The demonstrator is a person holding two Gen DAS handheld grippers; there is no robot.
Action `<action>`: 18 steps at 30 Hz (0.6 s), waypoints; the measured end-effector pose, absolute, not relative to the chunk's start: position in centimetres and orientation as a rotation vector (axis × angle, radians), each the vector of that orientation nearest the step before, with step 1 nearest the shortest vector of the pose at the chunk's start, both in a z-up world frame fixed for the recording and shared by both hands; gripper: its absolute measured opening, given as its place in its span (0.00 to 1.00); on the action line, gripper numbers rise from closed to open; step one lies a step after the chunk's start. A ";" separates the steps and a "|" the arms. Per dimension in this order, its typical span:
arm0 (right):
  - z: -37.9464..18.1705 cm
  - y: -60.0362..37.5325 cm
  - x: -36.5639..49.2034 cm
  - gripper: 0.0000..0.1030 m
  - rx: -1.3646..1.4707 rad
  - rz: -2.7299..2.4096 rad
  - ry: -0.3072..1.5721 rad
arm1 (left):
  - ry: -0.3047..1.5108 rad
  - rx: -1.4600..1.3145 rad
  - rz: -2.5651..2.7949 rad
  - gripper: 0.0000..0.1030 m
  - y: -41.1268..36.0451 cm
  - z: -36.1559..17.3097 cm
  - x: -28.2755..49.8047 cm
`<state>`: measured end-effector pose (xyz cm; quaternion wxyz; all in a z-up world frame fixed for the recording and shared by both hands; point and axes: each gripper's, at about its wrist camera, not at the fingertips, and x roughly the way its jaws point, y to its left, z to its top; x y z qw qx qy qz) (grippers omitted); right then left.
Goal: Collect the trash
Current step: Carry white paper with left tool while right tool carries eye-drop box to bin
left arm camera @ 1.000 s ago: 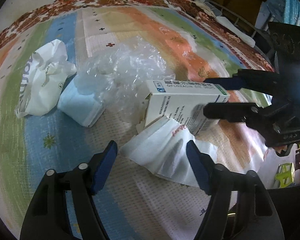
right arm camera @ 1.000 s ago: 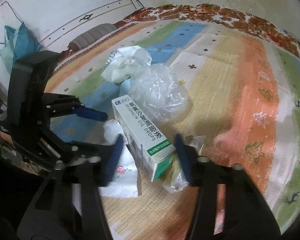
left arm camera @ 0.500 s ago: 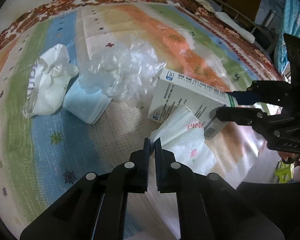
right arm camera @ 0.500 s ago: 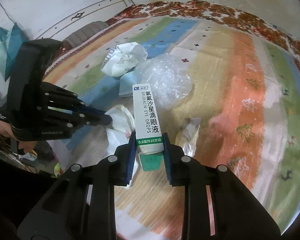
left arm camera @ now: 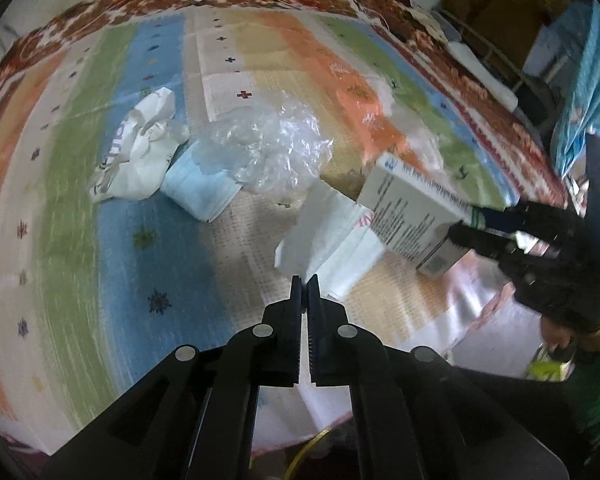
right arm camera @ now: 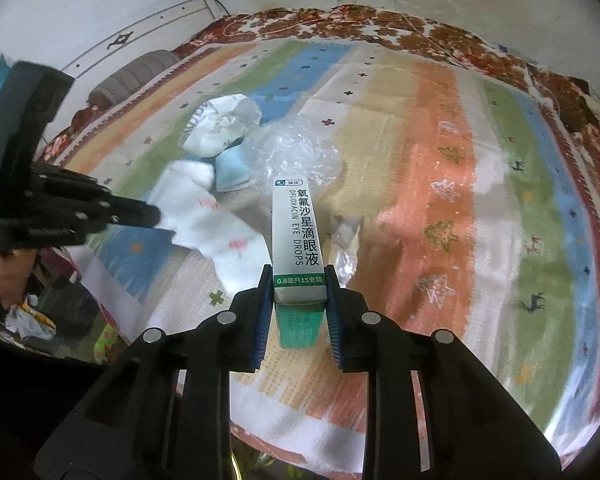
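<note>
The right tool was clamped on the near end of the eye-drops box, whose far end pointed out over the striped bed cover, lifted clear of it as far as the blurred view allowed. The left tool had its fingers pressed together on a corner of the white tissue, which hung from the tips and trailed toward the box. Behind them on the cover lay a crumpled clear plastic bag, a folded blue face mask touching it, and a crumpled white paper bag just beside the mask. A small clear wrapper lay just right of the box.
</note>
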<state>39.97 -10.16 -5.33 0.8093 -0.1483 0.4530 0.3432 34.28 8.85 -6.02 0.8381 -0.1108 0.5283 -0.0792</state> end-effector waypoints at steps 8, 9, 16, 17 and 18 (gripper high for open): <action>-3.8 -10.7 38.3 0.22 -0.291 0.697 0.998 | 1.132 -0.355 -0.153 0.02 8.6 -4.7 33.0; -3.7 -10.7 38.1 0.22 -0.283 0.696 0.999 | 1.130 -0.353 -0.143 0.02 8.4 -4.5 32.8; -2.2 -11.1 36.4 0.22 -0.311 0.640 0.967 | 1.098 -0.415 -0.109 0.02 8.4 -2.7 31.3; -2.1 -11.2 36.2 0.22 -0.312 0.632 0.968 | 1.094 -0.422 -0.109 0.02 8.4 -2.5 31.1; -2.0 -11.3 36.1 0.22 -0.313 0.628 0.967 | 1.089 -0.424 -0.111 0.02 8.3 -2.3 30.7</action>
